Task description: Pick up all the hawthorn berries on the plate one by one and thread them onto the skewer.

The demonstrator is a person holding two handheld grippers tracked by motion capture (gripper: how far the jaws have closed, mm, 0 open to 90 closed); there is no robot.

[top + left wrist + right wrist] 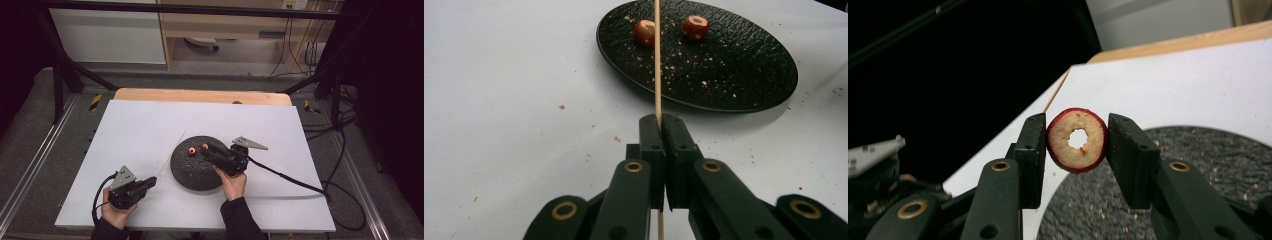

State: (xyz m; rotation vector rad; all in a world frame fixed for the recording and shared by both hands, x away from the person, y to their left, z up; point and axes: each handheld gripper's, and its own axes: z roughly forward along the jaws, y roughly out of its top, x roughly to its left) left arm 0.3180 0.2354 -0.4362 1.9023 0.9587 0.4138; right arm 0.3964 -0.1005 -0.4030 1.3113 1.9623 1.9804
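At lower left the left gripper (pixel 150 182) pinches a thin wooden skewer (pixel 657 65), while at centre the right gripper (pixel 1075 150) clamps a cored red fruit slice (pixel 1077 140) over the black plate (pixel 187 172).

Skewer (pixel 657 60) tip beyond frame edge

No readable text, label, brand, number or sign is to be found on anything pictured.
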